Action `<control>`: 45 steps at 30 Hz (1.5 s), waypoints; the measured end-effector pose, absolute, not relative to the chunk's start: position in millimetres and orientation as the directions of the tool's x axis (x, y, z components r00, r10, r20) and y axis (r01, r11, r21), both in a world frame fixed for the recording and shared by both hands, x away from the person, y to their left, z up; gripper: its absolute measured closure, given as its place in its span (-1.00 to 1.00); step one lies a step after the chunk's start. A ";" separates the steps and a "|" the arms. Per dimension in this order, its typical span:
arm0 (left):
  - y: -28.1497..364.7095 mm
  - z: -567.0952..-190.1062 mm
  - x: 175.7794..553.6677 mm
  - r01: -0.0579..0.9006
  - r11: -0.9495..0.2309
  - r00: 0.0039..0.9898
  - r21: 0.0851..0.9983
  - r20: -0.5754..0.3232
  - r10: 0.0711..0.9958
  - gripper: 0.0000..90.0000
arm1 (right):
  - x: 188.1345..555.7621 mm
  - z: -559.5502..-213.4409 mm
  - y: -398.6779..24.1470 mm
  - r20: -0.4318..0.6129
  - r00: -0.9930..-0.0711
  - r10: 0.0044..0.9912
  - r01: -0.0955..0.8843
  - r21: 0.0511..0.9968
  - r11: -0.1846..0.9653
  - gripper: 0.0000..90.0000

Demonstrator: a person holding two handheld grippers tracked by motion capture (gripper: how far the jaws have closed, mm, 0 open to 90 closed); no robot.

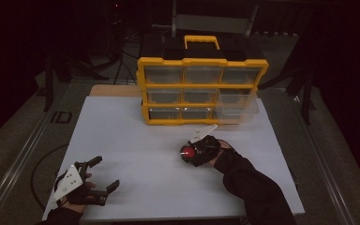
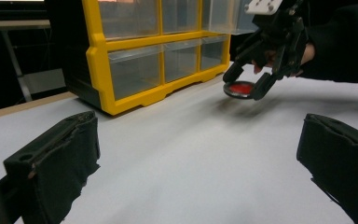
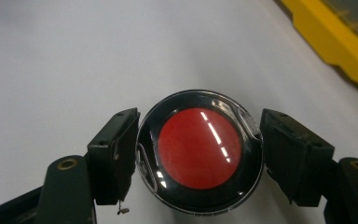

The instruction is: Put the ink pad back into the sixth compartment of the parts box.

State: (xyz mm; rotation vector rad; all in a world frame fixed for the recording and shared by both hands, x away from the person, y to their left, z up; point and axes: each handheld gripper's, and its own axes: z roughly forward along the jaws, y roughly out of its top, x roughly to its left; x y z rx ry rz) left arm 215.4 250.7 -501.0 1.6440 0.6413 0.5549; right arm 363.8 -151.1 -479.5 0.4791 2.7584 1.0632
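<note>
In the high view, your right gripper point(image 1: 188, 153) holds a round red disc point(image 1: 187, 152) between its jaws, near the yellow drawer cabinet point(image 1: 201, 91). In the left gripper view, your left gripper point(image 2: 200, 163) stands wide open and empty. In the right gripper view, both pads point(image 3: 116, 154) press the disc's black rim.

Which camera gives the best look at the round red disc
The right gripper view: the red disc sits close up between the right gripper jaws. The high view shows it small, and the left gripper view shows it edge-on, farther off.

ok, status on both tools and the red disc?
Left tool open, idle near table edge. Right tool shut on red disc, above the white tabletop. Yellow drawer cabinet behind, one drawer pulled out.
</note>
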 end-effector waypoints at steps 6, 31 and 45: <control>250.4 -500.9 215.5 0.104 -0.122 0.732 0.987 0.007 0.681 -1.00 | 362.4 -462.0 -154.1 -0.029 -0.940 0.340 0.232 0.676 0.699 -0.33; 249.8 -501.3 216.3 0.107 -0.123 0.735 0.987 0.005 0.678 -1.00 | 363.1 -398.8 -168.7 -0.042 -0.935 0.351 0.229 0.685 0.692 -0.33; 250.0 -501.4 216.9 0.111 -0.118 0.737 0.987 -0.002 0.676 -1.00 | 368.0 -364.4 -178.6 -0.061 -0.919 0.390 0.239 0.699 0.674 -0.33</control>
